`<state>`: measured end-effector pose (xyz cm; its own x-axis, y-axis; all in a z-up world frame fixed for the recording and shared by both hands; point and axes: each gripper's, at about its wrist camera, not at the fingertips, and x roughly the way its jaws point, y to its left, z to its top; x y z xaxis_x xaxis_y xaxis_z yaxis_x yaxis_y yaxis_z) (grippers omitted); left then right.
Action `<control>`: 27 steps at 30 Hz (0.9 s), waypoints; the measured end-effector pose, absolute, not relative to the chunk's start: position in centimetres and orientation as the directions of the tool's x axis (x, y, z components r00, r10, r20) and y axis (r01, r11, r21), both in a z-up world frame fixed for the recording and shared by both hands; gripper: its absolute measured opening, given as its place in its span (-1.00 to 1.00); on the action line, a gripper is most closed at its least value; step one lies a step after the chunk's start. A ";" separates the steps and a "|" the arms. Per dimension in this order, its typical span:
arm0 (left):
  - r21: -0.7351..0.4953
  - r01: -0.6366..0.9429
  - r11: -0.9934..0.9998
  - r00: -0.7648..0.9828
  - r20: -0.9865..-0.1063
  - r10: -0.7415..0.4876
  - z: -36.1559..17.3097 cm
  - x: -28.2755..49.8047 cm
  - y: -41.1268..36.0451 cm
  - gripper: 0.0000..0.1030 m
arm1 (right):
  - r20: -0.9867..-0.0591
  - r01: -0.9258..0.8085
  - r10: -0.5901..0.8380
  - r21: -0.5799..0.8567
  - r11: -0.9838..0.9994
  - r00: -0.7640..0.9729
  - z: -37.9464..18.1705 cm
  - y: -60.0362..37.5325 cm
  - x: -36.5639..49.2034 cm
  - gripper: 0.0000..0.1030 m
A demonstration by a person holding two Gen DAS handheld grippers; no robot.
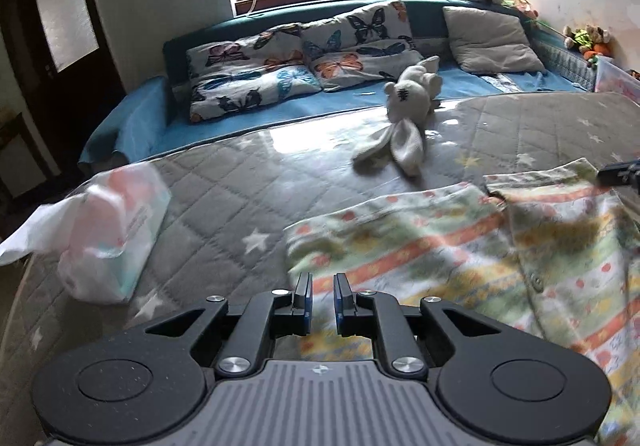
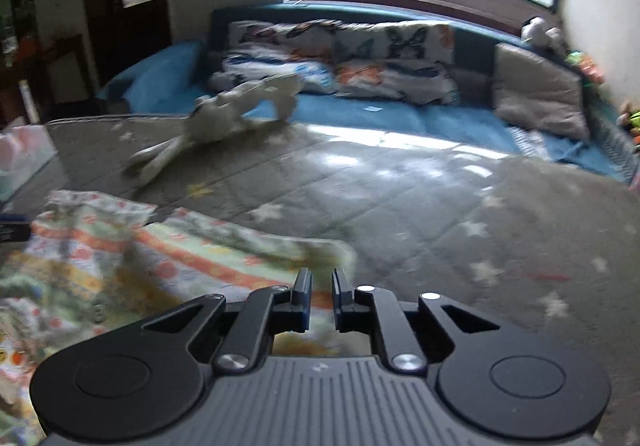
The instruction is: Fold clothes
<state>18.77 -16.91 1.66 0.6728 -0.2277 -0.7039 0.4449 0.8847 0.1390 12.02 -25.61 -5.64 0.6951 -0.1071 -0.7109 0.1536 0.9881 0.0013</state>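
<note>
**On the bed: one printed garment, spread, fold stage unsettled**

Left wrist view. On the grey star-quilted bed cover (image 1: 224, 206), my left gripper (image 1: 323, 300) hangs over the near left edge of the printed garment (image 1: 460, 246). Jaws parted by a narrow gap, nothing visibly between them. Garment lies mostly flat, striped print up, a button placket on its right part, one panel lapped over the other near the top. Tissue pack (image 1: 116, 234) to the left; white plush toy (image 1: 404, 114) beyond.

Right wrist view. My right gripper (image 2: 322, 300) hangs over the garment's right edge, jaws likewise slightly parted, empty as far as I can tell. Blurred.

Progress: no compact folded bundle shows; the garment lies spread. This fits either laying-out or a mid-fold regrip.
</note>
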 end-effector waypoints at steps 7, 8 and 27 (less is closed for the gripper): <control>0.186 0.469 0.863 0.676 -0.704 -0.216 0.6 20.6 -19.1 -0.70 | -0.705 0.152 -0.138 -0.044 0.987 0.695 -6.8 -24.7 14.6 -0.71; 0.184 0.462 0.867 0.679 -0.703 -0.213 0.6 20.9 -19.2 -0.69 | -0.703 0.163 -0.146 -0.042 0.986 0.696 -6.8 -25.0 15.0 -0.71; 0.058 0.571 0.819 0.607 -0.701 -0.374 0.4 19.5 -22.0 -0.69 | -0.712 -0.097 0.132 0.090 0.991 0.690 -5.9 -16.8 16.8 -0.67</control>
